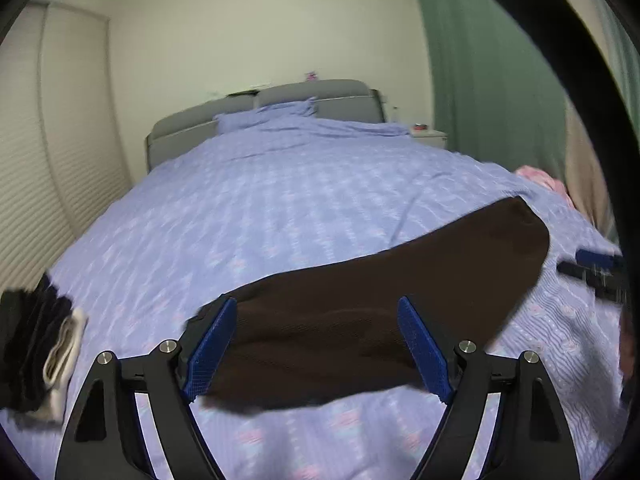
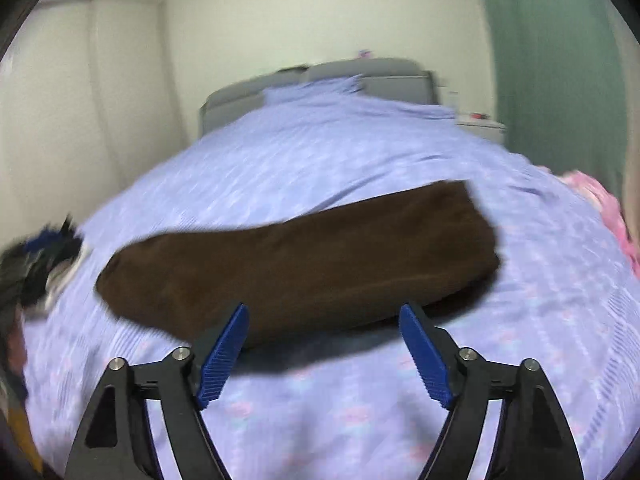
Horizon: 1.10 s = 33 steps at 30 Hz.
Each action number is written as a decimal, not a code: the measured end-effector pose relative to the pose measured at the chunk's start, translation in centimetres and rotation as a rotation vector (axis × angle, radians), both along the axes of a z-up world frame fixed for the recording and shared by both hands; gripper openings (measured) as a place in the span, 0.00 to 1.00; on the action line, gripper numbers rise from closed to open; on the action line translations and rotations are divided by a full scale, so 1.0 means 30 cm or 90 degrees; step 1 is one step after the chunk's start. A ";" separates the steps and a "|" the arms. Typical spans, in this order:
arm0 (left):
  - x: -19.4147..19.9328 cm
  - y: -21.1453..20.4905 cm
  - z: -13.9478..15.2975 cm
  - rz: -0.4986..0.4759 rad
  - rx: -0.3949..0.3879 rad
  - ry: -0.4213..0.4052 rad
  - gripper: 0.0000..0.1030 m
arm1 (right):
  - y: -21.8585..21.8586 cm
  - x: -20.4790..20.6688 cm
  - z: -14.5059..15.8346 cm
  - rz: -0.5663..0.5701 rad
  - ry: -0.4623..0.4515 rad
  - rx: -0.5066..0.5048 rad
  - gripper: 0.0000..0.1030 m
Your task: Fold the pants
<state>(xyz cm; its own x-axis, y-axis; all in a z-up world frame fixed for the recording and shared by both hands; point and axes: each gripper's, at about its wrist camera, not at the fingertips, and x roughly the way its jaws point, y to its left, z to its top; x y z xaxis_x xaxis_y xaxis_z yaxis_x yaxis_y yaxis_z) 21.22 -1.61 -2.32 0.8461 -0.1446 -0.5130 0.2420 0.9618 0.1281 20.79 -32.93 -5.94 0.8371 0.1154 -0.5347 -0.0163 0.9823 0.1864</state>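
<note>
The dark brown pants (image 1: 380, 292) lie as a long folded strip across the lilac patterned bedspread (image 1: 260, 208). My left gripper (image 1: 317, 302) hovers over the strip's near left part, open, its blue pads (image 1: 212, 344) wide apart and pressing on nothing. In the right wrist view the same pants (image 2: 300, 256) stretch from left to right. My right gripper (image 2: 322, 307) stands open just before their near edge, with nothing held. The right gripper's blue and black tip (image 1: 596, 268) also shows at the far right edge of the left wrist view.
A pile of dark and white folded clothes (image 1: 44, 352) sits at the bed's left edge, blurred in the right wrist view (image 2: 44, 268). A pink cloth (image 2: 608, 208) lies at the right edge. A grey headboard (image 1: 260, 104), a nightstand (image 1: 430, 136) and a green curtain (image 1: 500, 80) stand behind.
</note>
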 end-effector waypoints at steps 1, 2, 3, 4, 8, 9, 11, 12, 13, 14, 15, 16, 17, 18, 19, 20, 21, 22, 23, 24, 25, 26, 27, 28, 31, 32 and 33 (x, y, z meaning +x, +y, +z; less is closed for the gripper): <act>0.021 -0.031 -0.017 -0.014 0.007 0.009 0.70 | -0.033 0.014 -0.006 -0.014 -0.002 0.009 0.78; 0.028 -0.068 -0.030 -0.024 0.012 0.019 0.68 | -0.085 0.027 -0.011 -0.030 -0.005 0.020 0.78; 0.037 -0.101 -0.044 -0.035 0.015 0.029 0.65 | -0.140 0.051 -0.021 -0.048 -0.005 0.039 0.78; 0.051 -0.138 -0.061 -0.046 0.019 0.039 0.61 | -0.174 0.077 -0.027 -0.056 -0.005 0.051 0.80; 0.105 -0.227 -0.104 -0.076 0.020 0.061 0.44 | -0.275 0.164 -0.063 -0.087 0.001 0.096 0.84; 0.125 -0.242 -0.114 -0.083 0.016 0.070 0.35 | -0.297 0.196 -0.080 -0.093 0.007 0.114 0.84; 0.143 -0.274 -0.115 -0.090 0.005 0.089 0.26 | -0.326 0.240 -0.108 -0.099 0.015 0.139 0.84; 0.165 -0.278 -0.126 -0.094 -0.006 0.103 0.25 | -0.343 0.272 -0.125 -0.107 0.023 0.153 0.84; 0.180 -0.285 -0.138 -0.099 -0.010 0.114 0.25 | -0.353 0.291 -0.138 -0.111 0.027 0.160 0.84; 0.190 -0.291 -0.154 -0.097 -0.009 0.122 0.25 | -0.367 0.308 -0.155 -0.115 0.035 0.165 0.84; 0.206 -0.296 -0.172 -0.093 -0.003 0.130 0.24 | -0.382 0.333 -0.175 -0.122 0.044 0.171 0.84; 0.213 -0.300 -0.196 -0.092 0.003 0.137 0.23 | -0.396 0.355 -0.197 -0.124 0.054 0.179 0.84; 0.222 -0.301 -0.214 -0.090 0.006 0.145 0.23 | -0.400 0.355 -0.216 -0.123 0.062 0.186 0.84; 0.242 -0.304 -0.236 -0.087 0.008 0.160 0.23 | -0.406 0.374 -0.241 -0.126 0.075 0.191 0.84; 0.261 -0.308 -0.257 -0.084 0.009 0.173 0.21 | -0.408 0.381 -0.261 -0.128 0.084 0.194 0.84; 0.280 -0.308 -0.277 -0.079 0.007 0.187 0.20 | -0.412 0.391 -0.282 -0.131 0.096 0.198 0.84; 0.298 -0.304 -0.292 -0.077 0.003 0.201 0.18 | -0.418 0.400 -0.302 -0.132 0.104 0.208 0.84; 0.326 -0.301 -0.322 -0.067 0.001 0.223 0.18 | -0.426 0.407 -0.321 -0.132 0.105 0.221 0.84; 0.345 -0.300 -0.344 -0.059 -0.003 0.236 0.18 | -0.432 0.410 -0.331 -0.133 0.102 0.229 0.85; 0.362 -0.296 -0.360 -0.054 -0.009 0.247 0.18 | -0.436 0.410 -0.337 -0.133 0.099 0.238 0.86; 0.377 -0.290 -0.369 -0.049 -0.019 0.251 0.18 | -0.438 0.413 -0.339 -0.133 0.093 0.244 0.87; 0.385 -0.287 -0.372 -0.046 -0.024 0.253 0.18 | -0.439 0.419 -0.339 -0.133 0.091 0.242 0.87; 0.393 -0.288 -0.375 -0.045 -0.026 0.256 0.18 | -0.438 0.427 -0.338 -0.132 0.089 0.241 0.87; 0.401 -0.289 -0.380 -0.045 -0.027 0.261 0.18 | -0.439 0.438 -0.337 -0.130 0.087 0.243 0.87; 0.397 -0.305 -0.385 -0.044 -0.015 0.257 0.18 | -0.447 0.459 -0.337 -0.129 0.086 0.261 0.87; 0.390 -0.313 -0.387 -0.047 -0.004 0.251 0.18 | -0.448 0.465 -0.333 -0.130 0.086 0.263 0.86; 0.382 -0.320 -0.382 -0.049 0.010 0.247 0.18 | -0.448 0.469 -0.329 -0.124 0.085 0.266 0.72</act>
<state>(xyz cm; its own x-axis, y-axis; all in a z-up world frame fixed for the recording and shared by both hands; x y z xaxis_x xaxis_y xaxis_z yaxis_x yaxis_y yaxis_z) 32.70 -11.22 -13.78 0.5761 -0.1899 -0.7950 0.3464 0.9377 0.0270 34.87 -46.38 -15.80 0.7918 0.1909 -0.5802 0.2122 0.8047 0.5544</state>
